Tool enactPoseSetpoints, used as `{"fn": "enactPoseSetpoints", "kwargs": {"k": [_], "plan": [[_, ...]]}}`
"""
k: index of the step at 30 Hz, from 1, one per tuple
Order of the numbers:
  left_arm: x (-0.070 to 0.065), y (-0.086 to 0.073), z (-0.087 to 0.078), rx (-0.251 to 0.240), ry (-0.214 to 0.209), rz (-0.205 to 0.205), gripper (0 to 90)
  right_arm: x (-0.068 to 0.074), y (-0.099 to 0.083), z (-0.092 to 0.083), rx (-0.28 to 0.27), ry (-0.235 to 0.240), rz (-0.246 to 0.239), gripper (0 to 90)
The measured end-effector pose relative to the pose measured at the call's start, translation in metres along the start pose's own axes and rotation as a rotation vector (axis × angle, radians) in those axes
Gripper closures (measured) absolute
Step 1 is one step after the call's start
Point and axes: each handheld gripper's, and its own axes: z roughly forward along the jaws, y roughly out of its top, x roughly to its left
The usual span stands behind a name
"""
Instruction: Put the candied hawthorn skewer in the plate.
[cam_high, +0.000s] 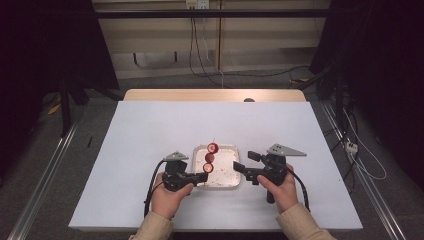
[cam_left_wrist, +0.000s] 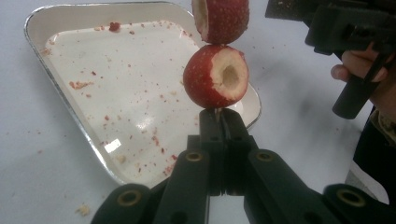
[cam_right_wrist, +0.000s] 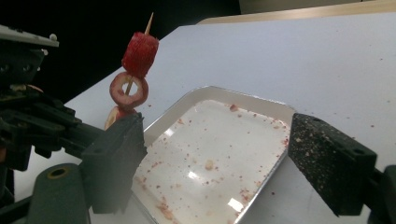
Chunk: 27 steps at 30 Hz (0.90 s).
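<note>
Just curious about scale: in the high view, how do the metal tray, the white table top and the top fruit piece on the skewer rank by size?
1. white table top
2. metal tray
3. top fruit piece

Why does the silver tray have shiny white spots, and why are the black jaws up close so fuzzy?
In the left gripper view and the right gripper view, the shallow silver foil tray mirrors overhead lamps as white glare patches. In the right gripper view the right gripper has blurred jaws, too near the lens. The high view is dim and dark around the white table.
</note>
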Motion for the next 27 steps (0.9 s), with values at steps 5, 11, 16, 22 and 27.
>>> {"fn": "enactPoseSetpoints", "kwargs": {"k": [5, 11, 16, 22, 27], "plan": [[0.002, 0.003, 0.003, 0.001, 0.002, -0.008, 89.4, -0.003, -0.003, -0.005, -0.002, -0.011, -0.006, 18.9], [0.002, 0.007, 0.008, 0.007, 0.007, -0.005, 89.3, -0.007, -0.006, -0.012, -0.008, -0.022, -0.023, 18.8], [0.003, 0.010, 0.010, 0.009, 0.013, -0.020, 89.2, -0.008, -0.007, -0.019, -0.016, -0.035, -0.040, 18.8], [0.004, 0.010, 0.016, 0.021, 0.036, -0.019, 89.1, -0.008, -0.011, -0.020, -0.010, -0.032, -0.048, 18.8], [0.006, 0.009, 0.022, 0.056, 0.067, -0.011, 88.8, -0.006, -0.012, -0.019, -0.013, -0.023, -0.055, 18.8]]}}
